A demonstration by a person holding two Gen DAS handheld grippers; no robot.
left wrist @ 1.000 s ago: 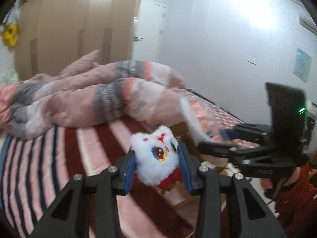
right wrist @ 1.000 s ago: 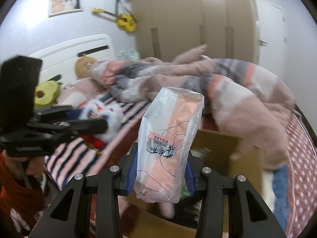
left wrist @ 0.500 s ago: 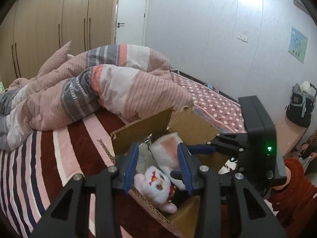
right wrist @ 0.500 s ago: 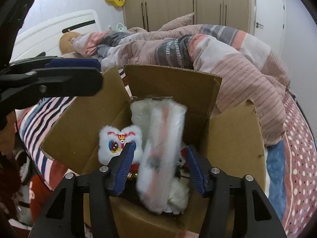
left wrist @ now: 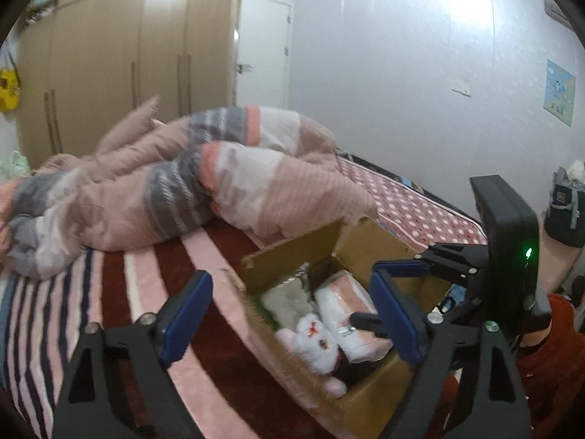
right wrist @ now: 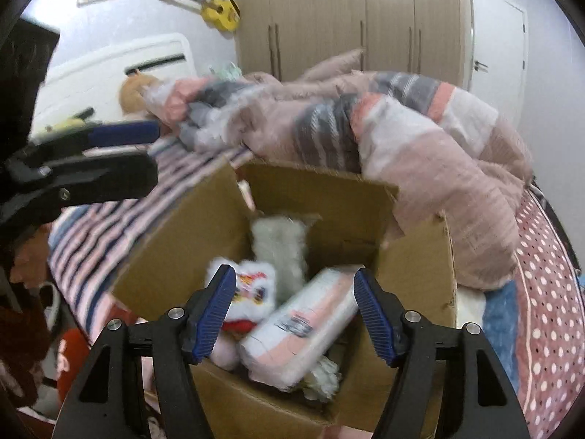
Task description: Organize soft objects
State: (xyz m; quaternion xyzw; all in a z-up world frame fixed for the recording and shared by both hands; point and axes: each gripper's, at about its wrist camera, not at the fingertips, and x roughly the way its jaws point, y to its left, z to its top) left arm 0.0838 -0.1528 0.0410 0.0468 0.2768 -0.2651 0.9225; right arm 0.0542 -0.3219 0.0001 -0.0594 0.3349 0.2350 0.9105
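Observation:
An open cardboard box (left wrist: 292, 252) (right wrist: 318, 183) stands on the bed. In it lie a white lion plush (left wrist: 316, 342) (right wrist: 252, 292), a pink packet in clear plastic (left wrist: 351, 307) (right wrist: 303, 323) and a white fluffy item (right wrist: 279, 245). My left gripper (left wrist: 290, 314) hovers over the box's near-left corner. Its jaws are opening wide, with nothing pressed between them. My right gripper (right wrist: 294, 296) is above the box, jaws opening. The packet lies loose below and between its fingers, and neither pad touches it. The left gripper (right wrist: 146, 153) also shows at the left of the right wrist view.
A crumpled pink and grey duvet (left wrist: 182, 190) lies behind the box and hangs over its far flap. A striped blanket (left wrist: 73, 311) covers the bed to the left and a dotted sheet (right wrist: 548, 292) to the right. Wardrobe (right wrist: 347, 18), a yellow ukulele (right wrist: 219, 9) and a backpack (left wrist: 565, 205) lie beyond.
The left gripper let go of the lion plush and the right gripper let go of the pink packet. Both now lie in the box. Both pairs of jaws have widened.

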